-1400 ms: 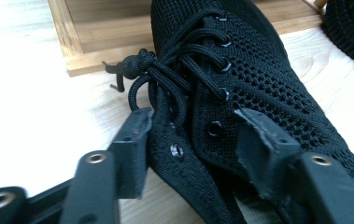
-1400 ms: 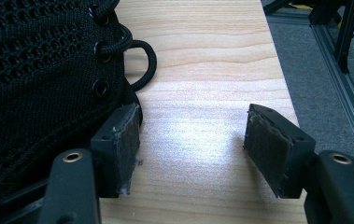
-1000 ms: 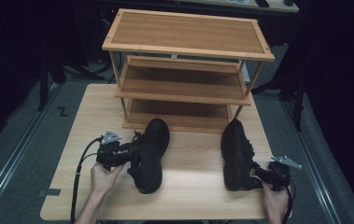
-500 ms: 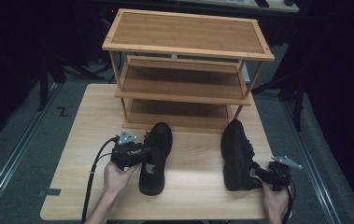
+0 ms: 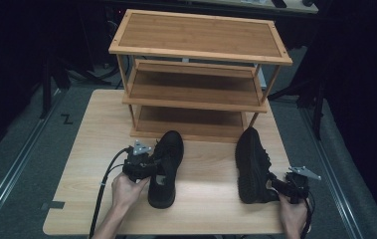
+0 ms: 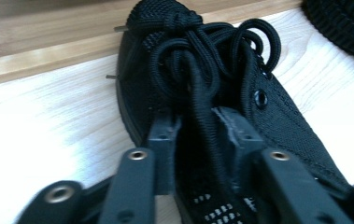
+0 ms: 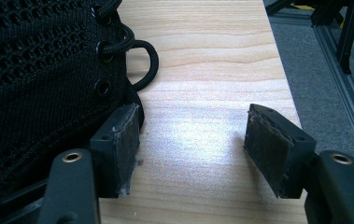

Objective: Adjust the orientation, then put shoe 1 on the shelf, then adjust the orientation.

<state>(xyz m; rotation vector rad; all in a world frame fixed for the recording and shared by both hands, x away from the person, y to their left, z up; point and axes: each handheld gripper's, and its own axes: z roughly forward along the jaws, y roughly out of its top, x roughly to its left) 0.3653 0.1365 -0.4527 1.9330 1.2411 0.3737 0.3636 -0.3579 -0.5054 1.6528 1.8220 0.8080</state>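
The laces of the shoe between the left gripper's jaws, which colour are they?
Black, the same as the mesh upper of the shoe. The laces show best in the left gripper view.

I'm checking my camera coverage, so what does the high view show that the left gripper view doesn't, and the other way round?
High view: the three-tier wooden shoe rack whole, the other black lace-up shoe in full, and the right tongs at its near end. Left gripper view: close up, the left tongs, jaws just closing, straddling the laces and collar of the near black mesh shoe; whether the pads press yet is unclear. Shared: that near shoe, the light wooden table and the rack's bottom edge.
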